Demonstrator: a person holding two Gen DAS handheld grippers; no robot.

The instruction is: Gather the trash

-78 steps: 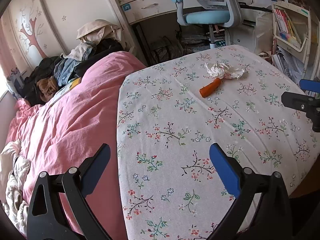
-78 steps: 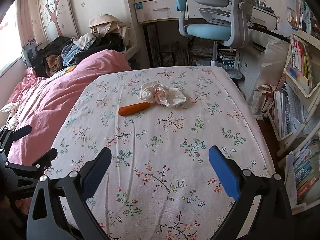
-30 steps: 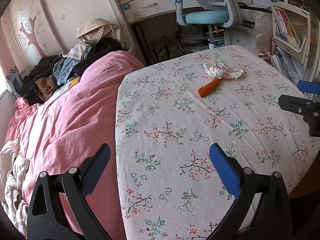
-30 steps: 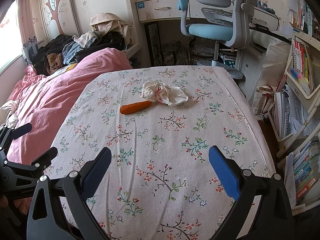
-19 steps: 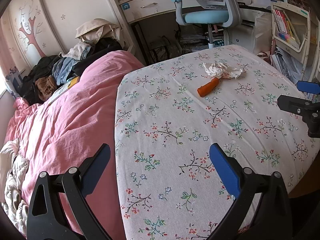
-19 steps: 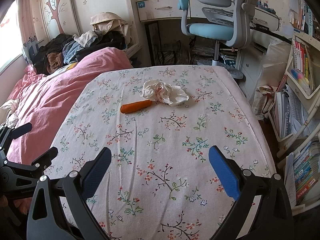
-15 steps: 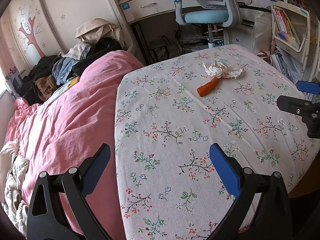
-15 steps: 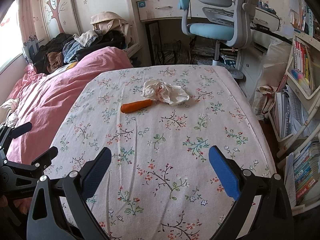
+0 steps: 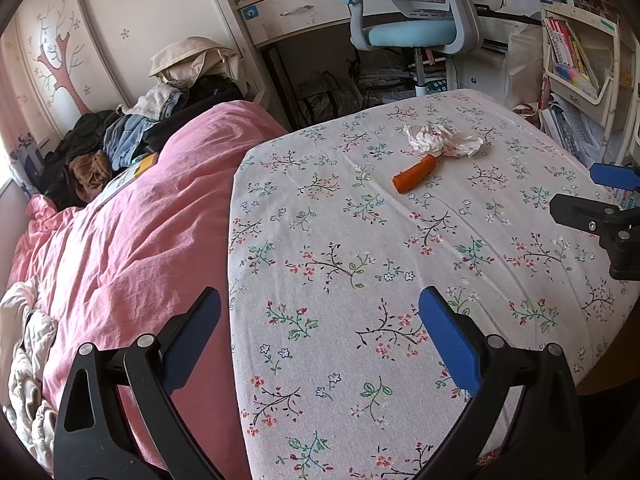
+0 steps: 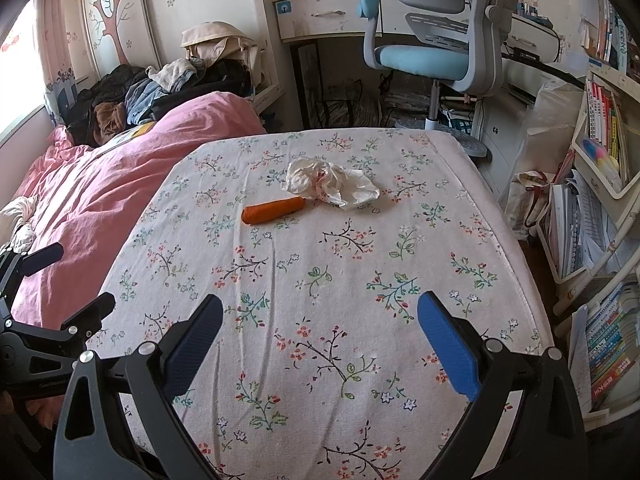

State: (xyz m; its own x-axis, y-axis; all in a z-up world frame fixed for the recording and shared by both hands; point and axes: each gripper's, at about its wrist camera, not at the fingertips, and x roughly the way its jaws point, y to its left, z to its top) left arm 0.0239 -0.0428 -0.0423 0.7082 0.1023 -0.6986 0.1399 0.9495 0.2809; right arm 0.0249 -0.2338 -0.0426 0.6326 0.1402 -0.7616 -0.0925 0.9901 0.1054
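Bare floral cloth [image 10: 320,280] ahead, carrot [image 10: 273,209] touching crumpled tissue [image 10: 332,184] beyond

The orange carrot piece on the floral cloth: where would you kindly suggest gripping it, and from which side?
Probably across the middle of the orange carrot piece, coming from above with the open right gripper. It lies flat, its far end touching the crumpled white paper, so the middle offers clear sides.

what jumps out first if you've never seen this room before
The orange carrot piece and the crumpled white tissue touching its far end stand out, alone on the floral tablecloth toward the far side. Left of the table lies a big pink duvet. The left gripper and right gripper both hang open at the near edge, well short of the trash.
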